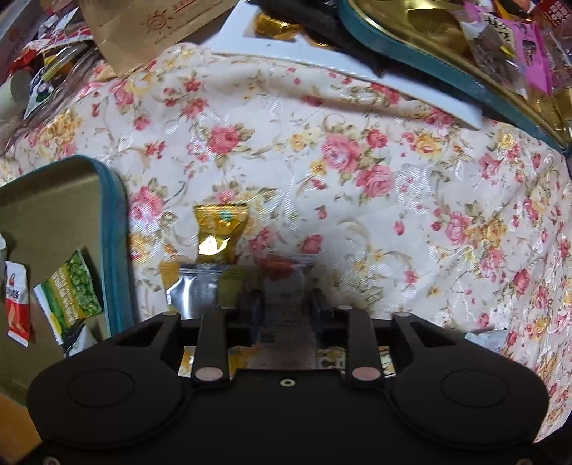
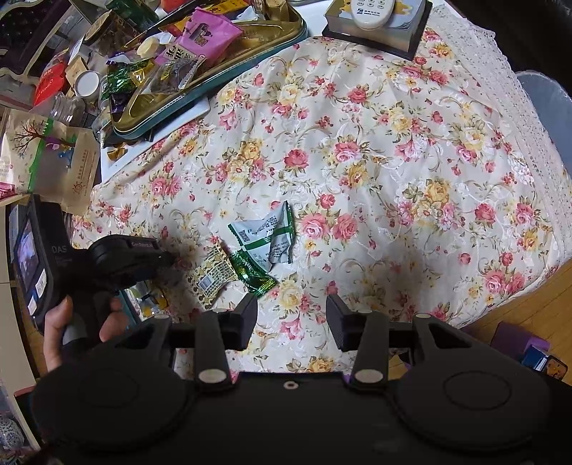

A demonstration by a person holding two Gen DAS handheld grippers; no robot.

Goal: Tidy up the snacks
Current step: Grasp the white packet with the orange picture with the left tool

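My left gripper (image 1: 284, 304) is shut on a white and orange snack packet (image 1: 286, 282), low over the floral tablecloth. A gold candy (image 1: 220, 230) and a silver packet (image 1: 195, 289) lie just left of it. A teal-rimmed gold tin (image 1: 111, 229) at the left holds a green packet (image 1: 71, 297) and a red one (image 1: 16, 304). My right gripper (image 2: 291, 322) is open and empty above the cloth. Ahead of it lie a white-green packet (image 2: 266, 238), a dark green wrapper (image 2: 252, 273) and a yellow patterned packet (image 2: 211, 275). The left gripper (image 2: 125, 257) shows at the left in the right wrist view.
A second teal-rimmed tin (image 2: 214, 82), full of mixed snacks, sits at the back on a white board (image 1: 321, 57). Brown paper bags (image 2: 53, 161), jars and clutter crowd the back left. A remote on a box (image 2: 375, 25) stands at the far edge. The table edge and wooden floor (image 2: 529, 304) are at the right.
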